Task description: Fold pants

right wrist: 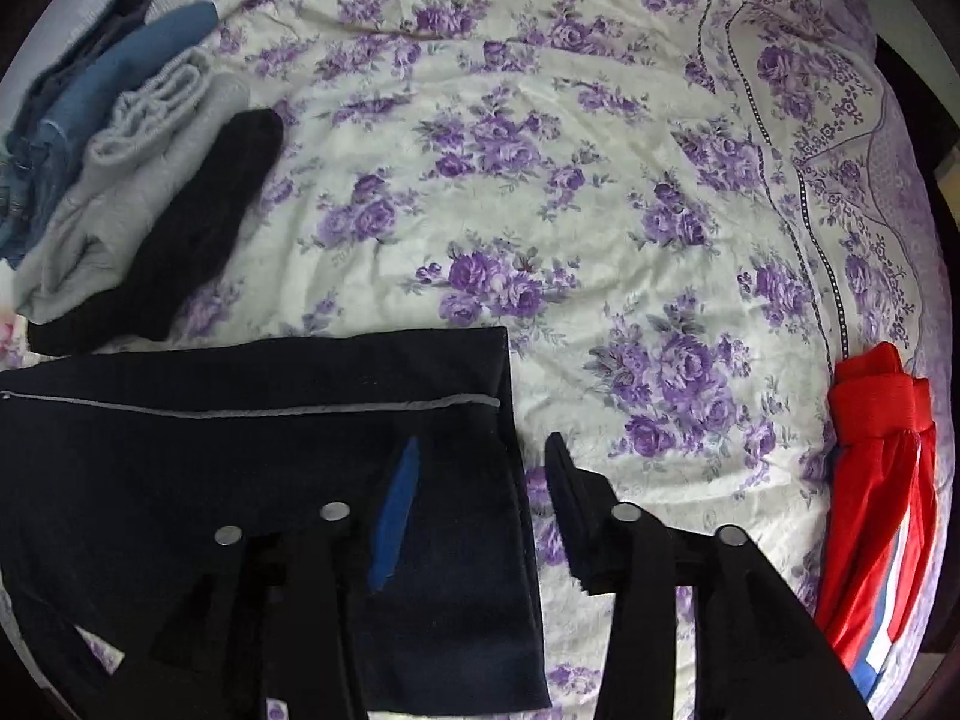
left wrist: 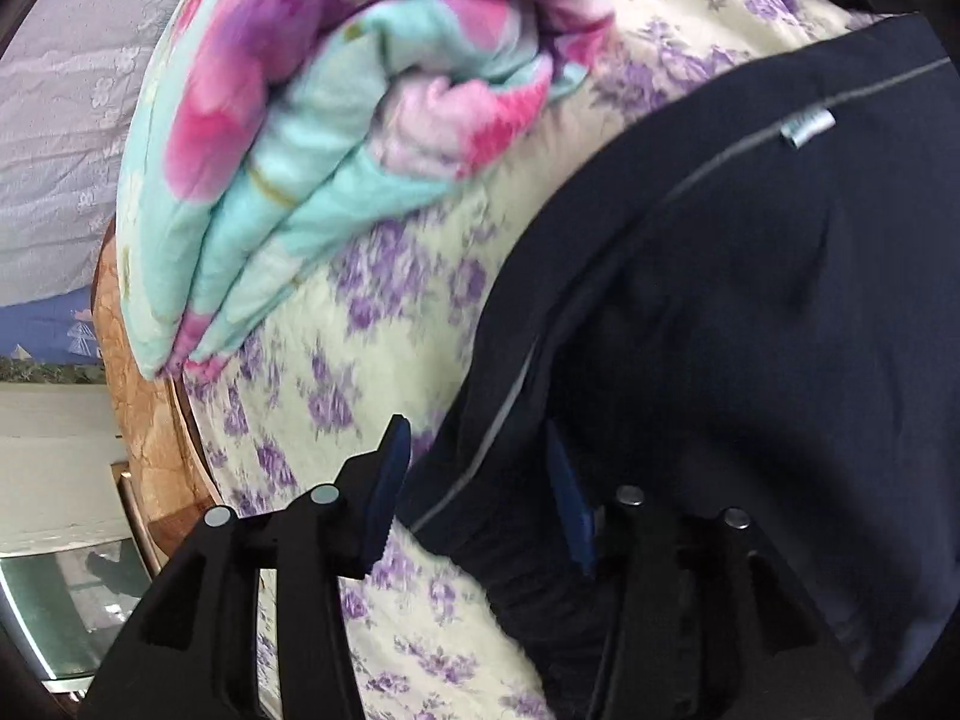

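Left claw point(left wrist: 480, 480): tilted steeply down, jaws spread, straddling the pants' piped edge, pinching nothing.
Pants point(right wrist: 240, 468): navy, folded flat on the floral bed sheet point(right wrist: 600, 210).
Right claw point(right wrist: 480, 498): pointing steeply down, jaws spread over the pants' right edge.

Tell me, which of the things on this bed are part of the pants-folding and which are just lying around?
Part of the job:
- dark navy pants with a grey stripe
- left gripper, open
- right gripper, open

Just lying about:
- stack of folded clothes
- red garment
- rolled colourful quilt
- floral bedsheet
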{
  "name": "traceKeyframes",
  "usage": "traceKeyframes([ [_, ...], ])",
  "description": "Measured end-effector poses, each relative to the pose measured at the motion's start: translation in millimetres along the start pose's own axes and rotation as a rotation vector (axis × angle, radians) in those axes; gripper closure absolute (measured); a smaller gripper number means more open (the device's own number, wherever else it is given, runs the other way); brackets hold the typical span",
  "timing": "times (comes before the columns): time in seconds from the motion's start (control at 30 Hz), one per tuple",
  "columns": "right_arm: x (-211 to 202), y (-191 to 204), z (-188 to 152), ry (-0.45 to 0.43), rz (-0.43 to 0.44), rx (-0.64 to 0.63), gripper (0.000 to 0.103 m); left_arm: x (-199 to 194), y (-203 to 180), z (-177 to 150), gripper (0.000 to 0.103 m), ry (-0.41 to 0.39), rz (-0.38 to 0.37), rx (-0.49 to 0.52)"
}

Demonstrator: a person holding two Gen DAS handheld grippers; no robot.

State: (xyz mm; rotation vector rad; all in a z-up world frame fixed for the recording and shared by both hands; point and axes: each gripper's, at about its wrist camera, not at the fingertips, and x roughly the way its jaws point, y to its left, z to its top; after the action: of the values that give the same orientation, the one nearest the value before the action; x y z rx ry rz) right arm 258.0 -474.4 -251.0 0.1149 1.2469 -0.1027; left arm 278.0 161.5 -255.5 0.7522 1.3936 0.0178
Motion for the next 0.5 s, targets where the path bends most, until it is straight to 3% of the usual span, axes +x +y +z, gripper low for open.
traceKeyframes([
  [0.13,-55,-15,-46,-0.053,0.076,-0.016,0.051,-21,43,-53,0.050,-0.005,-0.082,-0.172],
  [0.27,-99,-33,-129,-0.100,0.238,0.057,0.045,-37,66,-134,0.040,-0.052,-0.329,-0.417],
  [0.5,-123,-52,-302,-0.053,0.381,0.224,0.045,-36,2,-273,0.039,-0.065,-0.642,-0.713],
])
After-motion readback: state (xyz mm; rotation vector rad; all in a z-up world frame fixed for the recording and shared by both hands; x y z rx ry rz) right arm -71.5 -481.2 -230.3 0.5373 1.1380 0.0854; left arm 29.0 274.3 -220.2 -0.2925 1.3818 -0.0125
